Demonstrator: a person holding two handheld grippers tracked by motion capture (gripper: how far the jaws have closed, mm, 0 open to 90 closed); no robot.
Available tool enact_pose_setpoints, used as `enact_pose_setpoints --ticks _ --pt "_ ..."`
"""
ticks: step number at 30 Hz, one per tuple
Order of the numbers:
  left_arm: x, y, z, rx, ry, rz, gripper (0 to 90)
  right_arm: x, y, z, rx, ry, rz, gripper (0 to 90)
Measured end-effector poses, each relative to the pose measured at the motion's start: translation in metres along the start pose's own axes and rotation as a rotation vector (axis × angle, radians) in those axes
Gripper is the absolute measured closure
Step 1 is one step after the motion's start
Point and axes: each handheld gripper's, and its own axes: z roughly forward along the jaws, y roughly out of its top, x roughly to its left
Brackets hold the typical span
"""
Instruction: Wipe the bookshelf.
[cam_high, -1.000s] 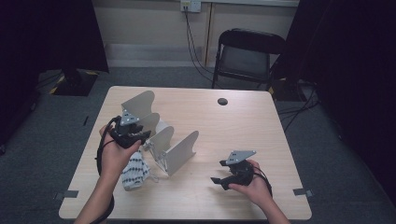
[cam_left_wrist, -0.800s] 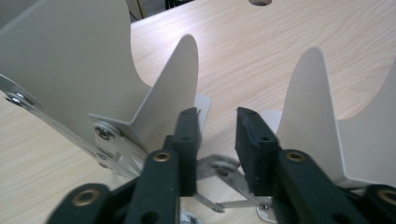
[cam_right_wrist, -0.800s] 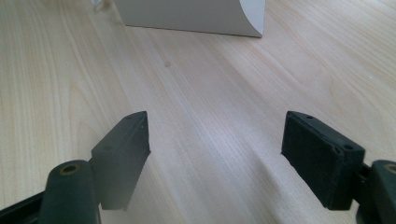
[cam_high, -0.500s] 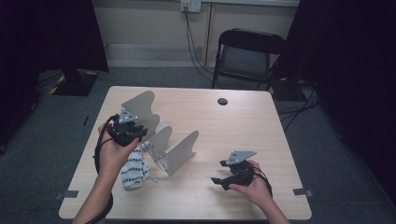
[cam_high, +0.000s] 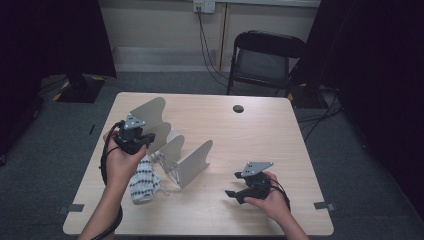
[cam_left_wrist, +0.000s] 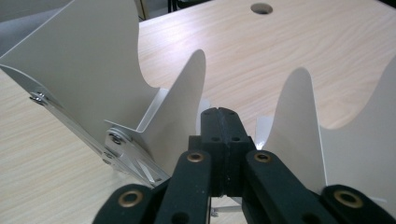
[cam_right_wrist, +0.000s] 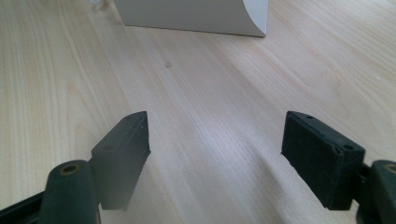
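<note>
Left gripper (cam_high: 141, 141) closed, pads pressed face to face, nothing seen between them in the left gripper view (cam_left_wrist: 223, 122); jaws just been closing. Held above the near-left part of the metal file rack (cam_high: 172, 150), tips between two of its upright dividers (cam_left_wrist: 180, 116), close to them; contact not clear. Left hand (cam_high: 122, 162) wrapped round the gripper body, forearm coming up from the near-left edge, cable looping down beside the wrist.

Rack: pale grey sheet metal, curved-top dividers on a riveted base rail, set diagonally from far left toward near centre of the counter (cam_high: 280, 140). No brand, label or readable writing on rack, grippers or counter.

White cloth with dark dotted pattern (cam_high: 144, 180) lying crumpled on the counter just near-left of the rack, beside the left forearm.

Right gripper (cam_high: 240, 191) wide open, holding nothing; bare wood between the pads (cam_right_wrist: 123, 149). Low over the near-right counter, pointing left toward the rack's nearest divider (cam_right_wrist: 196, 16), well apart from it. Right hand (cam_high: 267, 197) cupped behind, wrist near the front edge.

Open room: broad bare stretch right of the rack out to the right edge; round cable hole (cam_high: 238, 108) near the far edge. Black folding chair (cam_high: 265, 60) beyond the far side.
</note>
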Motion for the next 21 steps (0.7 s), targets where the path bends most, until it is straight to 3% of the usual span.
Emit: enact_pose_setpoints --ticks 6,10,14,16,19,21 --pt "-0.005 0.004 -0.005 -0.008 -0.041 0.004 77.3 0.0 -0.001 0.0 0.003 -0.003 0.0 22.8" --pt "-0.016 0.011 -0.011 -0.037 -0.074 0.034 67.0 0.0 0.001 -0.002 0.005 -0.006 -0.002 22.8" --pt "-0.028 0.015 -0.012 -0.036 -0.116 0.031 62.0 0.002 0.005 -0.003 -0.001 -0.008 -0.011 22.8" --pt "-0.035 0.016 -0.009 -0.005 -0.106 0.068 62.2 0.003 0.007 -0.003 -0.003 -0.008 -0.016 22.8" --pt "-0.039 0.013 -0.001 0.029 -0.1 0.087 59.9 0.003 0.007 -0.003 0.0 -0.009 -0.018 22.8" --pt "-0.037 0.011 0.006 0.041 -0.114 0.06 62.2 0.003 0.006 -0.003 0.0 -0.008 -0.015 22.8"
